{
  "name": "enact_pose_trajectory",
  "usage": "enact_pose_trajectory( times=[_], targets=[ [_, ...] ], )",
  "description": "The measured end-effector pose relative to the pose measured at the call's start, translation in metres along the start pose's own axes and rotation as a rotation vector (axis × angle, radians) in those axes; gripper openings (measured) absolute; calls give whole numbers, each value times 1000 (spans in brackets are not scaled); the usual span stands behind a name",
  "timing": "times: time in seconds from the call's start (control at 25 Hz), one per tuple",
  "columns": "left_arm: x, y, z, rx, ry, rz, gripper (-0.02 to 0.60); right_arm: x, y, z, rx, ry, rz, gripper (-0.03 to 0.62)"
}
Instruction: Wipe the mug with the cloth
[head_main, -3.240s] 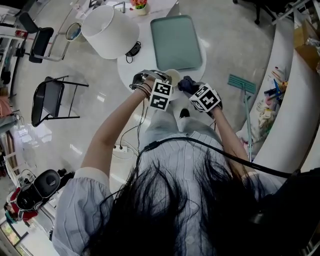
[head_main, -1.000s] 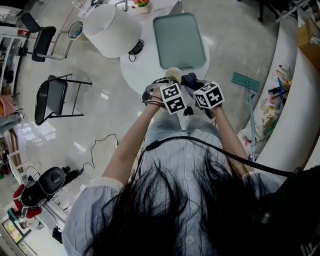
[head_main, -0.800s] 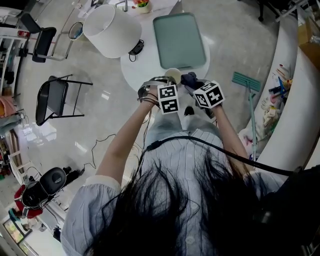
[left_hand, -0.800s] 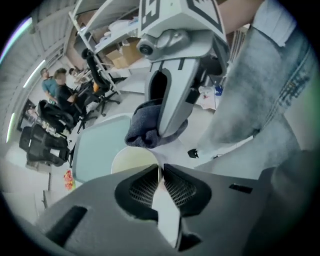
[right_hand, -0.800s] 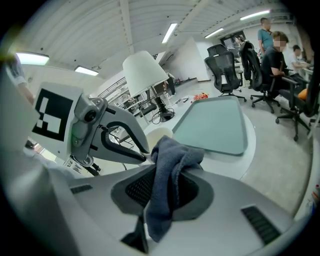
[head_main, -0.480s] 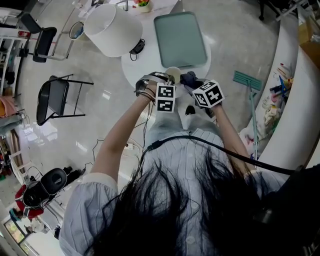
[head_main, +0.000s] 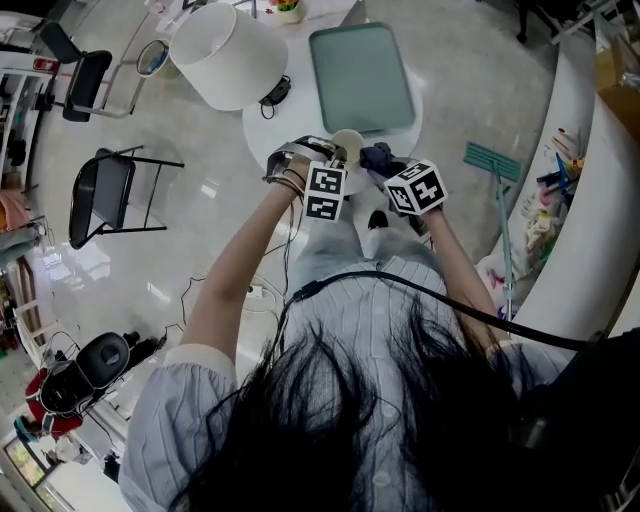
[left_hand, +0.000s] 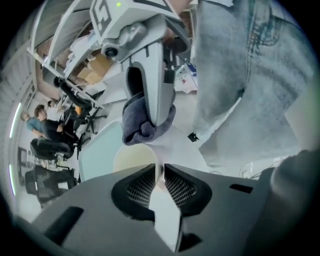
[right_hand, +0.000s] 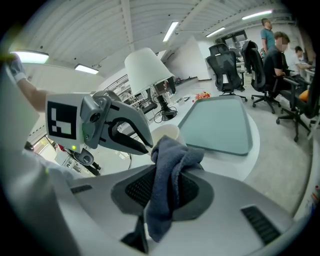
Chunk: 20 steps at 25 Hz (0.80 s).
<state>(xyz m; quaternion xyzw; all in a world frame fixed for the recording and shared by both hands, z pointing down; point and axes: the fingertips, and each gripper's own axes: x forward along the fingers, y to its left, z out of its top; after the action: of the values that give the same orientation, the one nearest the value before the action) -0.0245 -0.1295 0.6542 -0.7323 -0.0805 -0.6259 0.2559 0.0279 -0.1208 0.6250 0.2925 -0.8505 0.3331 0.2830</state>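
Observation:
A cream mug (head_main: 346, 145) (left_hand: 134, 160) (right_hand: 165, 134) is held above the near edge of the round white table (head_main: 290, 120). My left gripper (left_hand: 158, 176) (head_main: 333, 158) is shut on the mug's rim. My right gripper (right_hand: 167, 192) (head_main: 385, 172) is shut on a grey-blue cloth (right_hand: 167, 175) (left_hand: 146, 120) (head_main: 376, 158). The cloth's bunched end sits right at the mug's rim; whether it touches is unclear. Both marker cubes hide most of the jaws in the head view.
A pale green tray (head_main: 361, 78) (right_hand: 220, 124) lies on the table beyond the mug. A white lamp shade (head_main: 225, 55) (right_hand: 144, 70) stands at the table's left. A black folding chair (head_main: 100, 195) is on the floor left; a counter (head_main: 580, 220) curves along the right. People sit at desks (right_hand: 275, 55) behind.
The left gripper and mug shifted slightly left and away from me over the last second. The right gripper with the cloth stayed almost in place beside the mug.

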Motion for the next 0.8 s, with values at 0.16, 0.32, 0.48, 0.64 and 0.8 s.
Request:
enact_pose_trajectory(
  times=[0.16,0.32,0.48,0.64,0.8],
  targets=[
    [-10,-1,8,-311,-79,-67,58,-2,-1,0,14,-6,-4,86],
    [-18,2,12,-523,-91,-56,60,-1,-3,-1,29,-8,-5,86],
    [-16,7,19,-729,-104,-6,60,1,-4,0,45,-15,-3,86],
    [-12,12,25,-878,-92,48,60,0,-3,-1,53,-16,-1,86],
    [-5,17,28,-949,-79,86,60,0,-4,-2,77,-26,8,86]
  ],
)
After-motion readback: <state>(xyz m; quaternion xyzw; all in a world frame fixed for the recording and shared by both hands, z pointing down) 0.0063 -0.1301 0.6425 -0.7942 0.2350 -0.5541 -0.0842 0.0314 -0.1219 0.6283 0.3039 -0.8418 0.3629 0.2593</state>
